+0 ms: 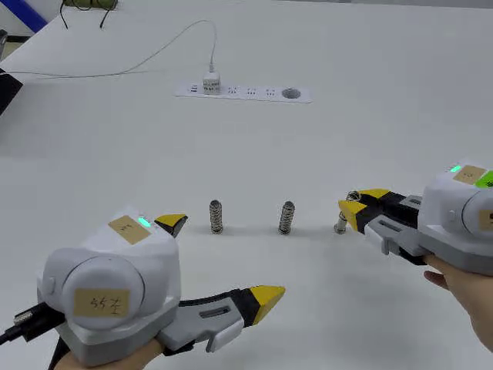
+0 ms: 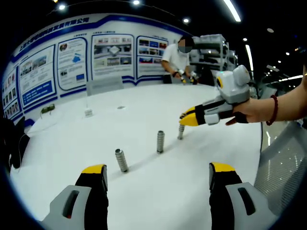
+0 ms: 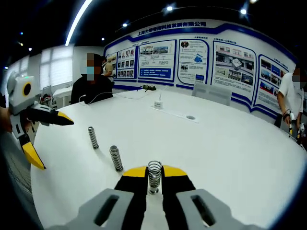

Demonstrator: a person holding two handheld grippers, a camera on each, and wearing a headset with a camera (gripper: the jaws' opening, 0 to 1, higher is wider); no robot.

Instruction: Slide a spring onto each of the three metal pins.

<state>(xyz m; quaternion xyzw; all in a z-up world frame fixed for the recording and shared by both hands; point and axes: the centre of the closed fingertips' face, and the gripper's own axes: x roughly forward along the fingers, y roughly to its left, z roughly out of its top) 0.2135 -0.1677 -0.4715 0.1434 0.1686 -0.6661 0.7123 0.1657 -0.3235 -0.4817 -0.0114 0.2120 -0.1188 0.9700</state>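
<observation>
Two metal pins stand on the white table (image 1: 254,162), each wearing a spring: the left spring (image 1: 216,216) (image 2: 121,159) (image 3: 92,137) and the middle spring (image 1: 286,217) (image 2: 160,141) (image 3: 115,158). At the third pin (image 1: 341,223) (image 2: 181,132), my right gripper (image 1: 356,205) (image 3: 153,171) (image 2: 188,117) is shut on a third spring (image 3: 154,175) (image 1: 353,196), held upright over the pin. How far it sits on the pin I cannot tell. My left gripper (image 1: 219,258) (image 2: 157,168) (image 3: 45,143) is open and holds nothing, in front of the row.
A white power strip (image 1: 245,92) with a charger (image 1: 211,81) and its cable lies at the table's far side. One person (image 3: 93,79) sits at the table's edge; another (image 2: 177,60) stands beyond it.
</observation>
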